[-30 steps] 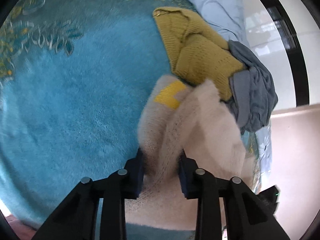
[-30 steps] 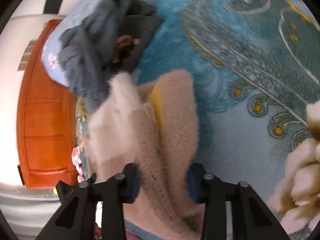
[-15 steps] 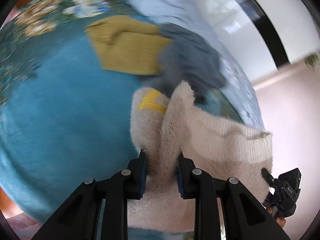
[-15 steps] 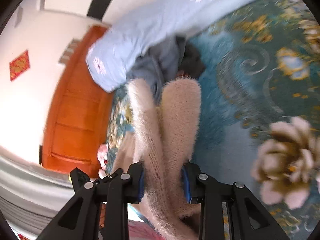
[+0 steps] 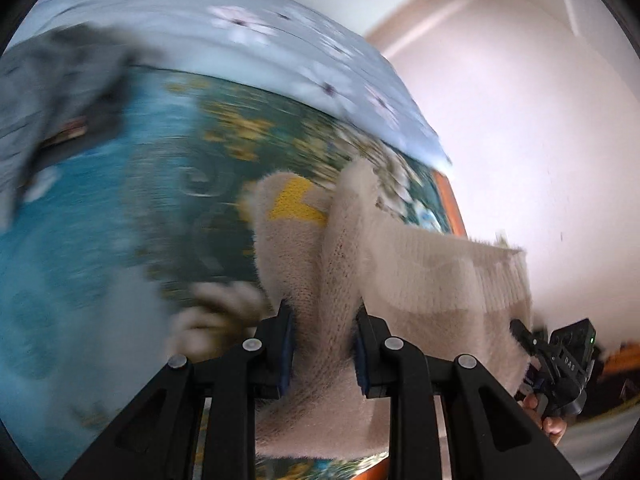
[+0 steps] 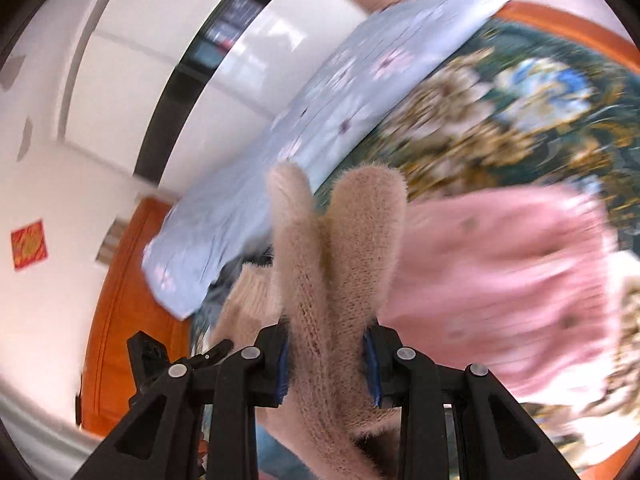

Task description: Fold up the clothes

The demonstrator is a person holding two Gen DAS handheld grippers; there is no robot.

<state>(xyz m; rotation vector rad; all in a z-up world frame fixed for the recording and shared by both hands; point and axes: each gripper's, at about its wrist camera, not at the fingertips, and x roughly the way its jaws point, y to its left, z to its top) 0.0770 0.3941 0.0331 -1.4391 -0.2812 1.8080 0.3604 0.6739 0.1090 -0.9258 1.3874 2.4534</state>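
Fuzzy beige knit sweater (image 5: 420, 264) with a yellow patch, held up between both grippers above the teal floral blanket (image 5: 100, 220).

Left gripper (image 5: 323, 344) and right gripper (image 6: 326, 360) each pinch a bunched fold; a pink knit garment (image 6: 500, 280) lies beside, blurred.

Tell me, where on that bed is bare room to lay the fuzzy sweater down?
Bare teal blanket lies left of the beige sweater, below the grey clothes. In the right view it is crowded: a pink garment sits beside the sweater, the blue quilt behind.
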